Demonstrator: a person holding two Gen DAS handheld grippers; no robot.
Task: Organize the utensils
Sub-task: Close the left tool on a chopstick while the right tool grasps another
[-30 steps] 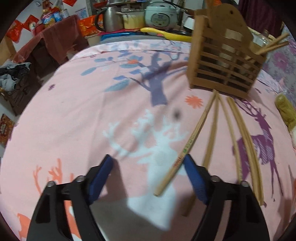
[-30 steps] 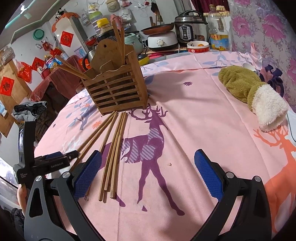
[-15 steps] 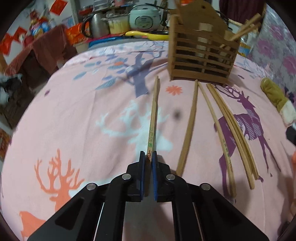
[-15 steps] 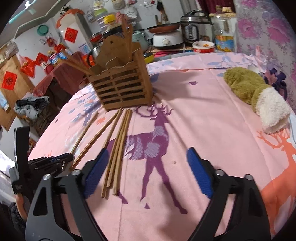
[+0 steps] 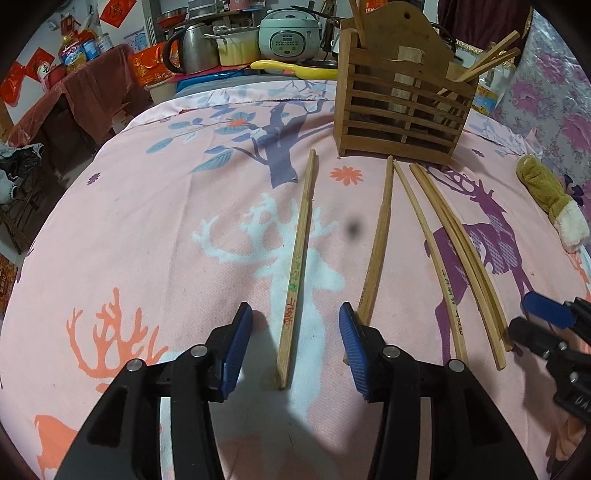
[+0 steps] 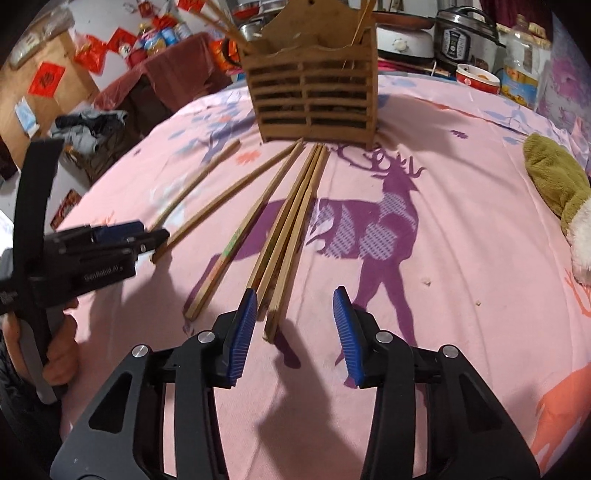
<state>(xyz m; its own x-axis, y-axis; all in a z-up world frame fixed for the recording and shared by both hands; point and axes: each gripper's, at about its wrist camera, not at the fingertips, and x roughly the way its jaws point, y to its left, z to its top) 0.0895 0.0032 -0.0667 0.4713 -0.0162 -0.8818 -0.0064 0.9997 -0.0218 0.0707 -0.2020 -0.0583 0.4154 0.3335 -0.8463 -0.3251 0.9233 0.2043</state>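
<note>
Several wooden chopsticks lie on the pink cloth in front of a slatted wooden holder (image 5: pixel 400 107), which also shows in the right wrist view (image 6: pixel 314 96) with a few chopsticks standing in it. My left gripper (image 5: pixel 295 325) is open; one chopstick (image 5: pixel 298 266) lies flat between its jaws, untouched. A second chopstick (image 5: pixel 376 243) lies just right of the right jaw. My right gripper (image 6: pixel 295 314) is open just short of the near ends of a bundle of chopsticks (image 6: pixel 291 229). The left gripper shows at the left of the right wrist view (image 6: pixel 147 236).
An olive and white plush mitt (image 6: pixel 557 188) lies at the table's right. Beyond the far edge stand rice cookers (image 5: pixel 290 33), a kettle (image 5: pixel 192 48), a yellow utensil and bottles. The table drops off to a cluttered floor on the left.
My left gripper shut on the chopstick half a second ago, has now opened, and the chopstick lies turned apart from the others. My right gripper moved left toward the bundle and narrowed.
</note>
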